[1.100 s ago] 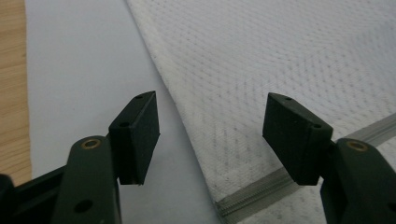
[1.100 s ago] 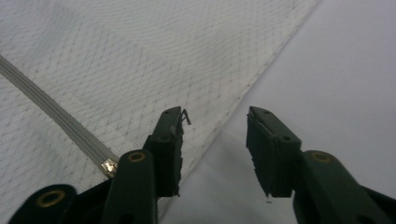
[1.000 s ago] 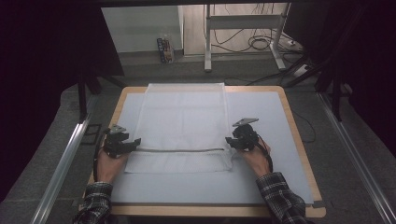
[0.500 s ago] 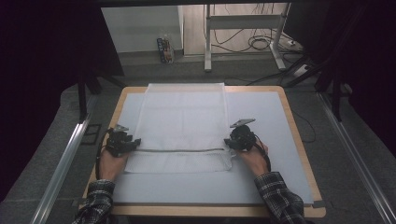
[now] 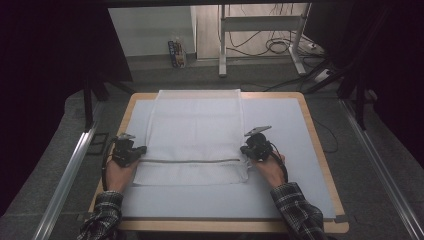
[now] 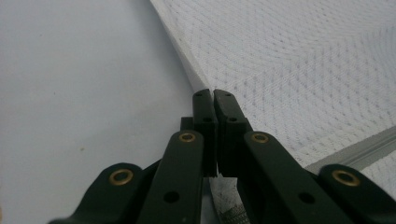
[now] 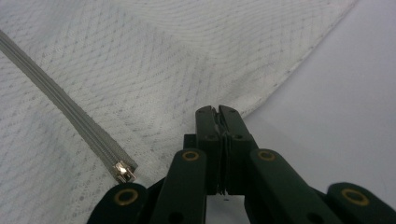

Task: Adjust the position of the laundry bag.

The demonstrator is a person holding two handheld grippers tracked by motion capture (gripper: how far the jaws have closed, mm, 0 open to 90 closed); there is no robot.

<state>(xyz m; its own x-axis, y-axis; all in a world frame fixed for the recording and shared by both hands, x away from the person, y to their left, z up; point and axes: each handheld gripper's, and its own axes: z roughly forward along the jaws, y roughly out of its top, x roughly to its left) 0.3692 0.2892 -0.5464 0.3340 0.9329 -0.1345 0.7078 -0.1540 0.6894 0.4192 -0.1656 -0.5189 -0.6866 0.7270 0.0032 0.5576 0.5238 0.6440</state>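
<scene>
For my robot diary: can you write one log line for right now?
left tongs: shut on mesh bag edge | right tongs: shut on mesh bag edge | bag flat

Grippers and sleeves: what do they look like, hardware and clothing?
Both are black. The left gripper and the right gripper each have two flat black jaws on linkage arms with brass-coloured rivets and small holes. In the high view the right gripper carries a grey three-cornered plate, and a dark cable loops by the left one. The person wears dark plaid sleeves.
</scene>
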